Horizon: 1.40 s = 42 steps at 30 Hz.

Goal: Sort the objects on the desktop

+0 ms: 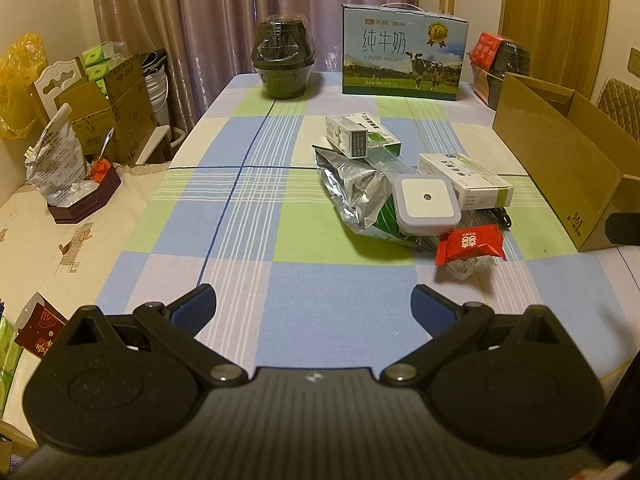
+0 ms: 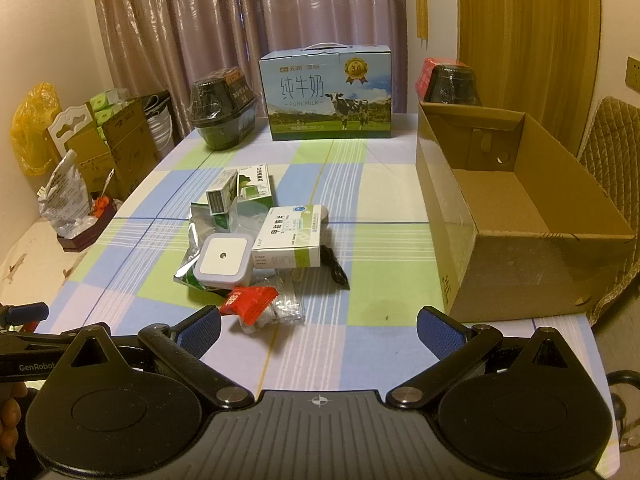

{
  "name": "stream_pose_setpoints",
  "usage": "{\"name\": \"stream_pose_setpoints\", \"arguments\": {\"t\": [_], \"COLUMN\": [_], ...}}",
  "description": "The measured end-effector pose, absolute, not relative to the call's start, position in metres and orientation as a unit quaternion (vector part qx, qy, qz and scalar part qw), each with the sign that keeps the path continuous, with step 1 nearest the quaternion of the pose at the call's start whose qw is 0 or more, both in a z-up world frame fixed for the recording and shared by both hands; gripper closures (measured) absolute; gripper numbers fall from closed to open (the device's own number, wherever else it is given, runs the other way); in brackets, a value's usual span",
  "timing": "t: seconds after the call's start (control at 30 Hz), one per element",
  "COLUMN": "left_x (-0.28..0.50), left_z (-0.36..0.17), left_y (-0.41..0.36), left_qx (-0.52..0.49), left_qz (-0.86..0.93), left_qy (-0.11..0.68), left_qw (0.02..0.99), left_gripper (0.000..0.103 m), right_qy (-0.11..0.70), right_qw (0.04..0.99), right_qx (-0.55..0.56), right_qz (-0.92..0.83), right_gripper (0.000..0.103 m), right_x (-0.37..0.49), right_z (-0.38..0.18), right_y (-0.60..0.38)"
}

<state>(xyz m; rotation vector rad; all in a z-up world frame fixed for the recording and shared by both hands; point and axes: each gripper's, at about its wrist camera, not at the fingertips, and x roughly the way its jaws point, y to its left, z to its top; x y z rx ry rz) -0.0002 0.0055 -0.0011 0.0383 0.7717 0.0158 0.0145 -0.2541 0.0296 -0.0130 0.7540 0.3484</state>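
The cardboard box (image 2: pixel 520 216) stands empty at the right. The pile (image 2: pixel 256 240) lies mid-table, left of it. The red packet (image 2: pixel 250 300) lies nearest, just beyond the right gripper (image 2: pixel 318 330). Both it and the left gripper (image 1: pixel 314 306) have fingers wide apart, holding nothing.

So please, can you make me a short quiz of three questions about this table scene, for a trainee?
1. True or false: the cardboard box already holds sorted items.
2. Which item in the pile lies nearest the right claw?
A) milk carton
B) red packet
C) white medicine box
3. Fill in: both claws, left claw too, stand ____ and grip nothing.

Key: 1 false; 2 B; 3 open
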Motion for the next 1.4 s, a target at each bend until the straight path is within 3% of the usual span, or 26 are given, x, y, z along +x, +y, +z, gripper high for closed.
{"name": "stream_pose_setpoints", "arguments": {"t": [1.4], "left_x": [0.034], "left_z": [0.008], "left_y": [-0.027], "left_qx": [0.04], "left_qz": [-0.046], "left_qy": [0.396], "left_qw": [0.916], "left_gripper": [0.002], "right_qy": [0.354], "right_qw": [0.914], "right_qx": [0.018], "right_qz": [0.196], "right_gripper": [0.002], "right_x": [0.046], "right_z": [0.037], "right_y": [-0.256]}}
